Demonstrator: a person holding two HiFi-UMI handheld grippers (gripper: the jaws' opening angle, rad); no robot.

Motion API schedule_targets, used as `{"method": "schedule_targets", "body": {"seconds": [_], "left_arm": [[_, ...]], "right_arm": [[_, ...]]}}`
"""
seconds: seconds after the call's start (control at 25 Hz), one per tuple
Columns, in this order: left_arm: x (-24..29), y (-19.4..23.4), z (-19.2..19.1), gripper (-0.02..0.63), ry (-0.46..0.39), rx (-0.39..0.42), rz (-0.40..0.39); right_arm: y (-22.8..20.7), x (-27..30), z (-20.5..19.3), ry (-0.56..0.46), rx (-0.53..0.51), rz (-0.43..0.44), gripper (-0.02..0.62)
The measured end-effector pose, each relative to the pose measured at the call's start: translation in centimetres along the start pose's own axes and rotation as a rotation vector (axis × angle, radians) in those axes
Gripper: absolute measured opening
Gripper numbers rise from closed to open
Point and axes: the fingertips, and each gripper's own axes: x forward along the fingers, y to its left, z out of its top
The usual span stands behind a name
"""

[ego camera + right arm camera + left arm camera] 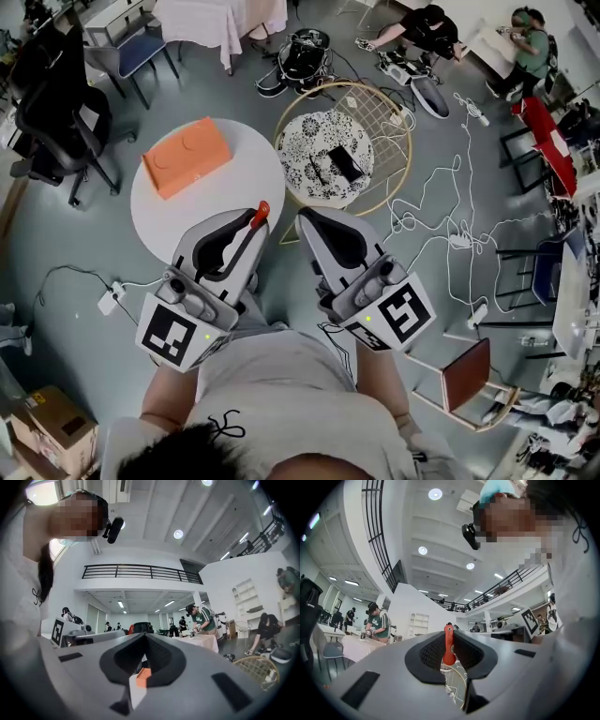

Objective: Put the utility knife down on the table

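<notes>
A red-orange utility knife sticks out from between the jaws of my left gripper, which is shut on it. In the left gripper view the knife stands upright in the pinch of the left gripper. The round white table lies below and ahead of that gripper. My right gripper is held beside the left one, jaws together with nothing between them. In the right gripper view the right gripper is shut, and a sliver of the table shows through the gap.
An orange box lies on the far part of the table and shows in the right gripper view as the orange box. A wire-frame basket chair with a patterned cushion stands to the right. Cables trail across the floor; a brown chair stands near right.
</notes>
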Motion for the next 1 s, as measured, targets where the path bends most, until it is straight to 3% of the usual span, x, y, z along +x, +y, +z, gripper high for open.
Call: {"method": "schedule_targets", "body": {"seconds": [0.6,1.0], "left_arm": [[4.9,10.2,-3.9,0.058,0.074,-0.075,-0.08],[8.0,15.7,-9.2,0.058,0.185,-0.116,-0.136]], "right_arm": [[-5.3,8.5,-1.9,0.056,0.007,-0.108,0.009],[-8.8,11.9,-4.3,0.109,0.014,-0.21,0.009]]}}
